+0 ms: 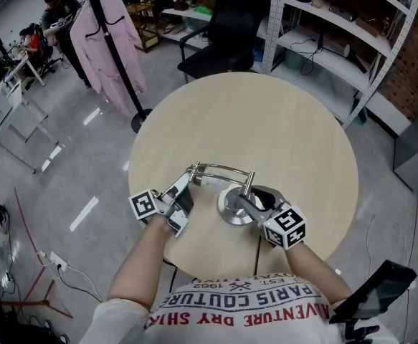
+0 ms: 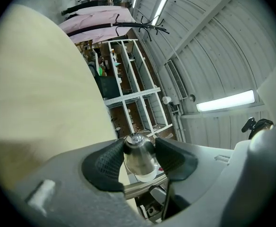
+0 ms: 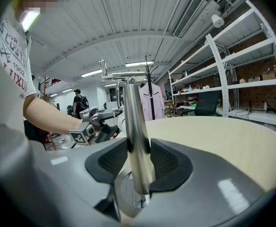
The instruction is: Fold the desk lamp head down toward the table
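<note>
Polished steel, the desk lamp [image 1: 226,181] looks stiff, slick and bottom-heavy, and likely folds only at its hinges. The fingers of the left gripper [image 1: 185,190] are clamped on its rounded head [image 2: 138,159], a sound hold for folding. Those of the right gripper [image 1: 249,201] pinch the upright stem [image 3: 137,141] just above the base [image 1: 231,208], bracing it on the pale round table [image 1: 287,135].

Right tool [image 3: 137,161] clamped on the upright steel lamp post [image 3: 132,117], pads pressing both sides, round base [image 3: 127,196] just below, left tool [image 3: 98,124] farther off left on a bare forearm [image 3: 48,113], pale table [image 3: 218,136] stretching right
</note>
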`<state>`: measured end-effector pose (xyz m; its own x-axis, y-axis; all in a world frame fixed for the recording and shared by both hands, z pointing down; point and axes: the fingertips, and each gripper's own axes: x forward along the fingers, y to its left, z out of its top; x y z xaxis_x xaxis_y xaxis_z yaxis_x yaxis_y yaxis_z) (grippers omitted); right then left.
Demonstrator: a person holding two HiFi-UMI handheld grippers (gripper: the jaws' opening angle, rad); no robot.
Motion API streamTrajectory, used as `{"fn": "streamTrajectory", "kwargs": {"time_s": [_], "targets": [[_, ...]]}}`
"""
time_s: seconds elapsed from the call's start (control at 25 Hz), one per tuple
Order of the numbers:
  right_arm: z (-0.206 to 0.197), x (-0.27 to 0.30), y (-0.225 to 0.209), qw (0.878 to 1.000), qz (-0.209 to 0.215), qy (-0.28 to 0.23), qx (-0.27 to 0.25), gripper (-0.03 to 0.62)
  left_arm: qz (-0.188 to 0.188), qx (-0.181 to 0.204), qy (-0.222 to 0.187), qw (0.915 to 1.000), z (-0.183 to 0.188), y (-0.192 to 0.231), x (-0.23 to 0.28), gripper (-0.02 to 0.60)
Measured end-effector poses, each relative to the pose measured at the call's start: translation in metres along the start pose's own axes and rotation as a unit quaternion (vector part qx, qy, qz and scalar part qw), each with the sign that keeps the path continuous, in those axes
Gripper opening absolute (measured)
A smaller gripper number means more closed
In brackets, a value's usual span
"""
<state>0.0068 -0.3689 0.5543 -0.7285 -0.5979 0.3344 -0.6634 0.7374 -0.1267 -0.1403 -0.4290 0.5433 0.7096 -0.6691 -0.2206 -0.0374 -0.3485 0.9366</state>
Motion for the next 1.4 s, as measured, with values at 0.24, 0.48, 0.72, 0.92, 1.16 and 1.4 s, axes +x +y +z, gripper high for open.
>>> {"fn": "streamTrajectory", "kwargs": {"time_s": [0.24,0.48,0.72,0.92,1.16,1.4], "targets": [[0.002,-0.001,0.0,1.0,-0.001,-0.001,0.003,0.147,-0.004,-0.025,-0.01,0.9996,-0.008,0.009,0.0,0.207],[-0.002,-0.003,0.0,1.0,0.001,0.002,0.003,0.147,-0.007,-0.05,-0.013,0.9987,-0.021,0.02,0.001,0.206],[-0.003,-0.002,0.0,1.0,0.004,0.006,0.001,0.147,0.002,-0.052,-0.011,0.9986,-0.028,0.028,-0.001,0.199],[-0.002,0.0,-0.004,1.0,0.007,0.009,0.012,0.152,0.005,-0.054,-0.013,0.9984,-0.03,0.032,0.002,0.198],[-0.002,-0.003,-0.004,0.999,0.021,0.014,0.039,0.158,0.026,-0.021,-0.011,0.9994,-0.032,0.032,-0.006,0.199],[0.008,-0.019,-0.009,1.0,0.023,-0.006,0.019,0.109,0.089,0.087,0.022,0.992,-0.034,0.039,-0.024,0.198]]}}
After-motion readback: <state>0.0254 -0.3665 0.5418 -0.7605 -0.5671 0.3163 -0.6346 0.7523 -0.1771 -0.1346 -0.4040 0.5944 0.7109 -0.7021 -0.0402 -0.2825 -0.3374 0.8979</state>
